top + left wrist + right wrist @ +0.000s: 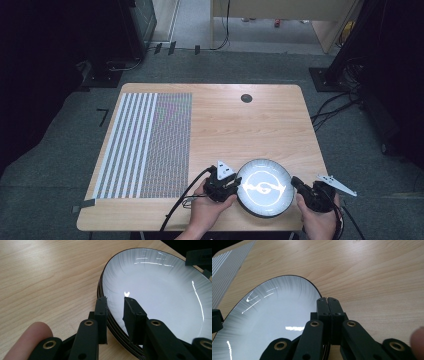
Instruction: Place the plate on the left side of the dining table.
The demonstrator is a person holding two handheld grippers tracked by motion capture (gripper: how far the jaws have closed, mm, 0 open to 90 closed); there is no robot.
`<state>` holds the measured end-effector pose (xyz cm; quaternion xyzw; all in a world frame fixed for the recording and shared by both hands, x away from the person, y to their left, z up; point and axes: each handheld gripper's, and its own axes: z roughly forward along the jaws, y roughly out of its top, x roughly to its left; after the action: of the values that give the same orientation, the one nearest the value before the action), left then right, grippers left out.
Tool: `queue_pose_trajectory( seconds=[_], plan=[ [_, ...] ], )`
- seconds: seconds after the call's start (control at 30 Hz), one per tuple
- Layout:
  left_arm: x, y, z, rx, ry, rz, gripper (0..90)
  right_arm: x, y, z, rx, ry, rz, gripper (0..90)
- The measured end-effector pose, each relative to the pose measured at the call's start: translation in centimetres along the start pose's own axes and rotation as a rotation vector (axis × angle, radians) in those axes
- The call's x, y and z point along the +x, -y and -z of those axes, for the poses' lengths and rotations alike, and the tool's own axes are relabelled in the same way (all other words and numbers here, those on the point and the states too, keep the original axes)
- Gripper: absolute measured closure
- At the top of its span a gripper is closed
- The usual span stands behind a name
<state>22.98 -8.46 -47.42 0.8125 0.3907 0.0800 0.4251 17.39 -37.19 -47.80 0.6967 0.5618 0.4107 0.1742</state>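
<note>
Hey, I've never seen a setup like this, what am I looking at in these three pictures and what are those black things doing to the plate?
A person stands at a wooden table holding a hand-operated claw in each hand. One picture looks down from above; the other two come from small cameras riding on each claw.

On the table lie a white plate with a dark rim and a striped mat.

The left claw straddles the plate's rim, one jaw outside and one over the white inside, with a gap showing, so it is not pinching. The right claw has its jaws together at the plate's opposite edge, apparently clamped on the rim.
</note>
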Motion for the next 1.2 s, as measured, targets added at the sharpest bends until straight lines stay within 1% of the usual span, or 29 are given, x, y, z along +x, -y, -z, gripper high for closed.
queue_pose_trajectory(
  seconds=[0.03,0.07,0.1,0.13,0.17,0.2,0.23,0.27,0.3,0.33,0.37,0.4,0.43,0.47,0.53,0.57,0.6,0.77,0.8,0.83,0.87,0.9,0.93,0.97,1.03,1.07,1.1,1.13,1.2],
  plan=[
    [0.0,0.0,0.0,-0.001,0.003,0.001,73.7,0.0,0.0,0.1,-0.015,0.003,0.007,90.0],
    [0.0,0.0,0.1,-0.001,0.004,0.0,73.7,0.0,0.0,0.1,-0.015,0.003,0.007,90.0],
    [0.0,-0.1,0.1,-0.002,0.006,0.001,73.2,0.3,-0.4,0.7,-0.044,0.033,0.041,90.0],
    [0.0,-0.2,0.1,-0.004,0.013,0.0,72.2,0.3,-0.5,0.9,-0.055,0.039,0.051,90.0],
    [0.0,-0.2,0.1,-0.004,0.013,0.0,71.6,0.3,-0.6,1.0,-0.054,0.034,0.056,90.0],
    [0.1,-0.2,0.1,-0.002,0.018,0.0,71.4,0.2,-0.6,1.0,-0.033,0.02,0.057,90.0],
    [0.1,-0.2,0.0,0.0,0.017,0.001,71.4,0.2,-0.6,1.0,-0.033,0.02,0.057,90.0],
    [0.1,-0.2,0.0,0.001,0.014,0.003,71.8,0.0,-0.5,0.8,-0.018,0.006,0.056,90.0],
    [0.2,-0.2,-0.1,0.007,0.011,0.003,73.9,-0.2,-0.2,0.5,0.007,-0.006,0.031,90.0],
    [0.2,-0.1,-0.1,0.007,0.002,-0.002,73.9,-0.2,-0.2,0.5,0.007,-0.006,0.031,90.0],
    [0.2,0.0,-0.1,0.007,-0.002,-0.004,78.0,-0.6,-0.1,0.2,0.02,-0.04,0.0,90.0],
    [0.2,0.1,-0.1,0.008,-0.007,-0.006,78.0,-0.6,-0.1,0.2,0.02,-0.04,0.0,90.0],
    [0.2,0.2,-0.2,0.01,-0.012,-0.006,81.2,-1.1,-0.1,-0.1,0.018,-0.071,-0.042,86.4],
    [0.2,0.3,-0.2,0.012,-0.015,-0.014,81.2,-1.1,-0.1,-0.1,0.018,-0.071,-0.042,86.4],
    [0.3,0.4,-0.2,0.007,-0.009,-0.013,81.5,-1.6,-0.2,-0.3,0.04,-0.107,-0.074,85.4],
    [0.2,0.5,-0.2,0.004,-0.01,-0.014,81.5,-1.7,-0.1,-0.5,0.056,-0.125,-0.083,85.5],
    [0.2,0.5,-0.3,0.003,-0.013,-0.016,81.6,-1.8,0.0,-0.5,0.054,-0.136,-0.088,85.4],
    [-0.1,0.8,-0.4,-0.018,-0.028,-0.021,81.8,-1.7,-0.2,-0.4,0.071,-0.129,-0.084,85.1],
    [-0.1,0.9,-0.4,-0.022,-0.03,-0.018,81.9,-1.7,-0.2,-0.4,0.077,-0.131,-0.095,85.4],
    [-0.2,1.0,-0.4,-0.025,-0.037,-0.016,82.1,-1.8,-0.2,-0.4,0.085,-0.141,-0.122,85.7],
    [-0.1,1.0,-0.5,-0.023,-0.041,-0.013,82.0,-2.0,-0.2,-0.5,0.098,-0.171,-0.15,84.1],
    [-0.1,1.1,-0.5,-0.025,-0.039,-0.007,82.0,-2.0,-0.2,-0.5,0.098,-0.171,-0.15,84.1],
    [-0.1,1.2,-0.5,-0.033,-0.038,0.002,82.0,-2.1,-0.2,-0.6,0.109,-0.195,-0.182,83.7],
    [-0.1,1.2,-0.6,-0.037,-0.04,0.001,82.1,-2.3,-0.2,-0.7,0.105,-0.203,-0.188,83.6],
    [-0.1,1.2,-0.6,-0.036,-0.042,0.0,81.9,-2.0,-0.3,-0.7,0.111,-0.187,-0.183,83.8],
    [-0.1,1.2,-0.6,-0.036,-0.042,0.002,81.9,-2.0,-0.3,-0.7,0.111,-0.187,-0.183,83.8],
    [-0.1,1.2,-0.6,-0.036,-0.043,0.004,81.8,-1.6,-0.4,-0.7,0.107,-0.16,-0.164,84.2],
    [-0.1,1.2,-0.6,-0.036,-0.043,0.004,81.7,-1.6,-0.4,-0.7,0.107,-0.16,-0.164,84.2],
    [-0.1,1.2,-0.7,-0.037,-0.047,0.003,81.7,-1.2,-0.4,-0.7,0.1,-0.127,-0.14,84.9]
  ],
)
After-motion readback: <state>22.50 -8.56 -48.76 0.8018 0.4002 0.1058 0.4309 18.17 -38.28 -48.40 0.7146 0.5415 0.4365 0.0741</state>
